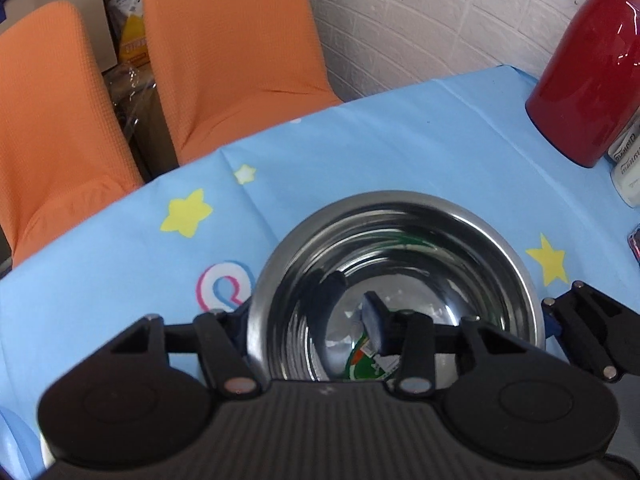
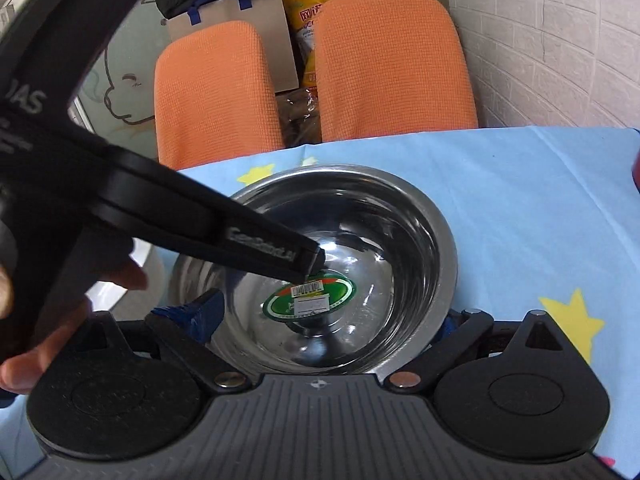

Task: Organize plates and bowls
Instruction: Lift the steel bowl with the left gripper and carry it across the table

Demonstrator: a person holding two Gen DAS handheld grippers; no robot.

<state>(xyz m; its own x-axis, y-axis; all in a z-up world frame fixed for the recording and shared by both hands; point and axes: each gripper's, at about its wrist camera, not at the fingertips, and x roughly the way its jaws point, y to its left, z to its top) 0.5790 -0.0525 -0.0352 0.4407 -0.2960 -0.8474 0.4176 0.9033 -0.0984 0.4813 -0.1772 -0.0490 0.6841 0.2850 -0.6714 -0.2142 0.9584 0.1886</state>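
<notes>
A shiny steel bowl (image 1: 400,264) with a green sticker inside sits on the blue star-print tablecloth (image 1: 400,140). My left gripper (image 1: 308,324) straddles the bowl's left rim, one blue-padded finger (image 1: 376,320) inside and the other outside at the left; it looks closed on the rim. In the right wrist view the same bowl (image 2: 360,216) lies between my right gripper's (image 2: 324,320) wide-open fingers, blue pad (image 2: 200,312) left of the bowl. The left gripper's body (image 2: 160,216) reaches in from the upper left.
A red thermos jug (image 1: 588,68) and white packets (image 1: 628,168) stand at the table's right. Two orange chairs (image 2: 304,76) stand behind the far table edge, with a white brick wall (image 2: 552,40) to the right. A pale blue rim (image 1: 12,444) shows at lower left.
</notes>
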